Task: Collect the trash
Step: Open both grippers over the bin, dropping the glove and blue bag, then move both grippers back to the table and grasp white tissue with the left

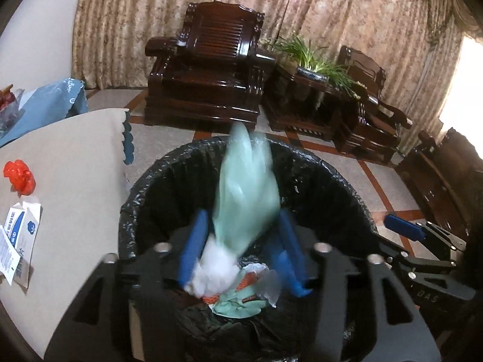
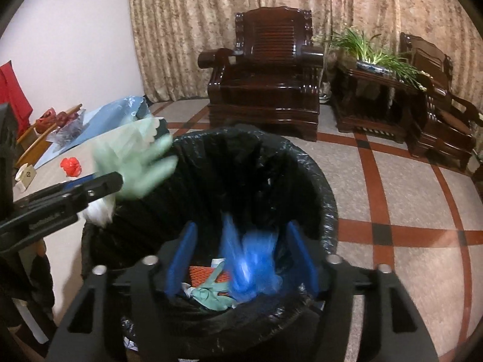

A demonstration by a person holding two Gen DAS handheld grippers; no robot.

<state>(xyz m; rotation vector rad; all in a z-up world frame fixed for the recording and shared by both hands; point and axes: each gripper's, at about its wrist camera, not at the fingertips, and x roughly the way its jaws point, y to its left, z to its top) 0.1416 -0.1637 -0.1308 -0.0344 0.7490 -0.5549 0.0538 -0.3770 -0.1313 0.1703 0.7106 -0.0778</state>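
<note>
On the table (image 1: 75,150) at left, a red wrapper (image 1: 18,176) and a paper carton (image 1: 22,235) remain uncollected. The left gripper (image 1: 241,241), fingers spread, has a pale green bag (image 1: 244,187) between them above the black-lined bin (image 2: 317,187). The right gripper (image 2: 241,256), also spread, is over a blue bag (image 2: 253,256). Keep both centred over the opening until each bag drops clear.

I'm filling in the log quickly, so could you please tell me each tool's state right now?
Left tool: open, pale green bag blurred between its fingers, over the bin.
Right tool: open, blue bag blurred between its fingers.
</note>
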